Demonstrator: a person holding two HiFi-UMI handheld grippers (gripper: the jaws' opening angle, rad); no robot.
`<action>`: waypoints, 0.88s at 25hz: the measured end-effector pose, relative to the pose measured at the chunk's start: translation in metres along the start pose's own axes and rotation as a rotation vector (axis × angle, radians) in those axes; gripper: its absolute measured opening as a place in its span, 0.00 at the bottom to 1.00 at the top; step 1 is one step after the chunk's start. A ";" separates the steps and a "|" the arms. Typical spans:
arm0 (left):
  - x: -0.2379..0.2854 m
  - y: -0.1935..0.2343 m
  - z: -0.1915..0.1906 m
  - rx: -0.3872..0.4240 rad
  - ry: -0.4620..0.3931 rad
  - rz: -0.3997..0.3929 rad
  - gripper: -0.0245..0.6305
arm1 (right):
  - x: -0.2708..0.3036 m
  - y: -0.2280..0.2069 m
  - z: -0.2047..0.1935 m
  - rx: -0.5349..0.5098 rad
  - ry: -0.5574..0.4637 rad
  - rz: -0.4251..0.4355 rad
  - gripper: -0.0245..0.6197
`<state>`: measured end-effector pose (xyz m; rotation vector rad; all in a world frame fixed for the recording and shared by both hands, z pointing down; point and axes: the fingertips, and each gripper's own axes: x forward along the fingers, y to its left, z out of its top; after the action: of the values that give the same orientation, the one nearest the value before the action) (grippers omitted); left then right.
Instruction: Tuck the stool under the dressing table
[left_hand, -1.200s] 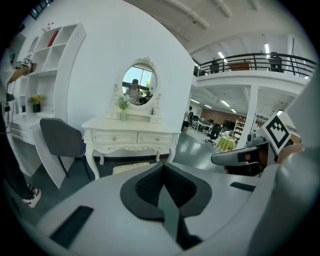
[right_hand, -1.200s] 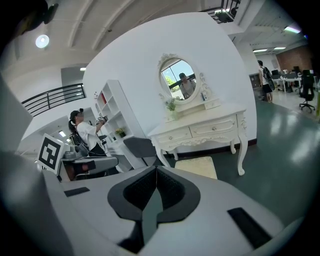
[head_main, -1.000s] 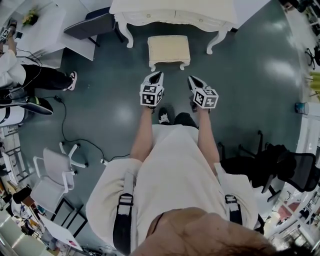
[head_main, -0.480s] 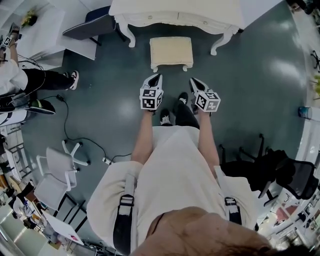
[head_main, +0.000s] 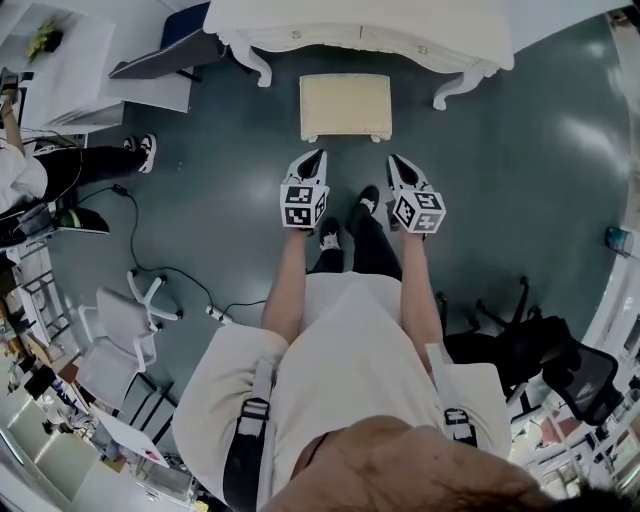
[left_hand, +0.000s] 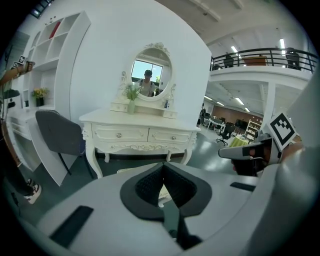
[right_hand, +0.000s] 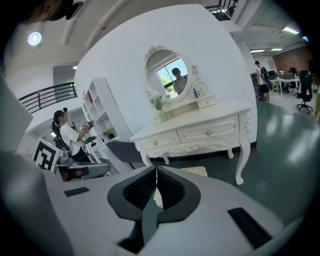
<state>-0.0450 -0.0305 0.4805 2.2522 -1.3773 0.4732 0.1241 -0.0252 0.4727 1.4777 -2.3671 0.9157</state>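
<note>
Reading left to right: left gripper (head_main: 316, 158) has its jaws pressed together, nothing in them. Stool (head_main: 345, 105) stands on the floor straight ahead of both grippers, just in front of the dressing table (head_main: 360, 25), not yet under it. Its long axis runs left-right, parallel to the table front. Right gripper (head_main: 394, 160) likewise closed and empty, about as near as the left. Likely needs a straight forward push.

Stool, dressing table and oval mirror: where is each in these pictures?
stool (head_main: 345, 105), head view, middle of its cushioned seat.
dressing table (left_hand: 135, 134), left gripper view, on its left drawer front.
oval mirror (left_hand: 151, 75), left gripper view, centre of the glass.
</note>
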 end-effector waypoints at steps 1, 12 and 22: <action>0.008 0.004 -0.003 0.005 0.000 0.006 0.06 | 0.008 -0.005 -0.004 -0.006 0.015 0.000 0.11; 0.080 0.053 -0.079 -0.037 0.032 0.063 0.06 | 0.079 -0.071 -0.083 -0.010 0.137 -0.040 0.11; 0.142 0.081 -0.121 -0.016 0.074 0.139 0.06 | 0.137 -0.137 -0.124 0.017 0.180 -0.038 0.11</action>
<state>-0.0619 -0.1020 0.6699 2.1133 -1.5006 0.5841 0.1591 -0.0939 0.6887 1.3789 -2.2014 1.0162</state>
